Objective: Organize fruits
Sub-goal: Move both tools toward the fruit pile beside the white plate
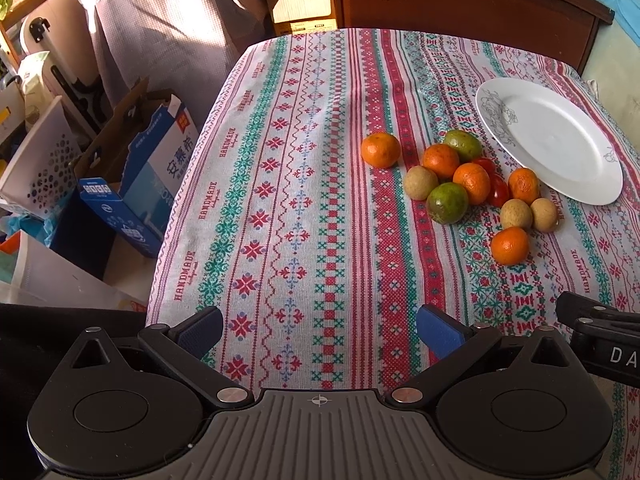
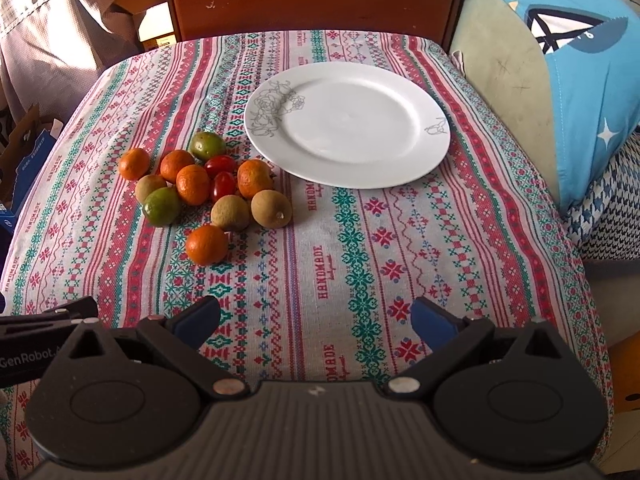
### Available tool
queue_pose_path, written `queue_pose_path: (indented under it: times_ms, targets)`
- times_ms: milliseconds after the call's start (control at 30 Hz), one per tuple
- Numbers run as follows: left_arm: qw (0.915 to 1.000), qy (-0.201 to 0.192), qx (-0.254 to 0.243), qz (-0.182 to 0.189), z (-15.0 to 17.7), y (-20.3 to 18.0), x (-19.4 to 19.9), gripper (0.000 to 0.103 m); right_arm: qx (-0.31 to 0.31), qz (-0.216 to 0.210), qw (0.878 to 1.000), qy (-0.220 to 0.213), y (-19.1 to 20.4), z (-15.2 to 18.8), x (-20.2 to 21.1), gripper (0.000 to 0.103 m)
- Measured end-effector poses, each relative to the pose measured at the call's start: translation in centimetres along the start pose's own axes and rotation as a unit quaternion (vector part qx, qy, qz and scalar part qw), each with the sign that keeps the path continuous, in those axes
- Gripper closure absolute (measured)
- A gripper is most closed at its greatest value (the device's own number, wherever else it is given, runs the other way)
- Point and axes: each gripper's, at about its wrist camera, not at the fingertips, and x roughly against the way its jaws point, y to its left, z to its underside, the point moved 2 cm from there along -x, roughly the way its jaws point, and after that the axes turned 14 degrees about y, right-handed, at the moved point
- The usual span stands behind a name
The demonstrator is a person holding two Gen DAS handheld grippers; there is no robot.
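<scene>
I am holding both tongs back at the near edge of the patterned tablecloth — left gripper and right gripper are both gaping wide, gripping nothing. The fruit pile is lying just left of the empty white plate, so I judge I am only starting; next I am reaching for the nearest tangerine. The red tomatoes are half hidden.
</scene>
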Motion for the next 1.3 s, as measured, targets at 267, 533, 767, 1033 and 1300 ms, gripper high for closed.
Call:
queue_pose_path:
  times_ms: [267, 533, 767, 1033, 1300]
  targets:
    - [1.0, -0.004, -0.003, 0.0, 0.0, -0.1, 0.3, 0.0, 0.002, -0.011, 1.0, -0.007, -0.1, 0.1, 0.2, 0.003]
    - [1.0, 0.003, -0.001, 0.006, 0.0, 0.0, 0.2, 0.0, 0.003, -0.022, 1.0, -0.01, -0.2, 0.2, 0.3, 0.007]
    - [0.9999, -0.003, -0.009, 0.007, 0.1, -0.3, 0.4, 0.001, 0.001, -0.03, 0.999, -0.014, -0.3, 0.3, 0.4, 0.009]
    - [0.9997, -0.002, -0.021, 0.01, 0.3, -0.6, 0.5, 0.001, -0.009, -0.04, 0.999, -0.018, -1.2, 0.6, 0.5, 0.016]
    - [0.9993, 0.001, -0.018, 0.032, 0.4, -0.7, 0.4, 0.001, -0.022, -0.052, 0.998, -0.026, -2.4, 1.0, 0.5, 0.026]
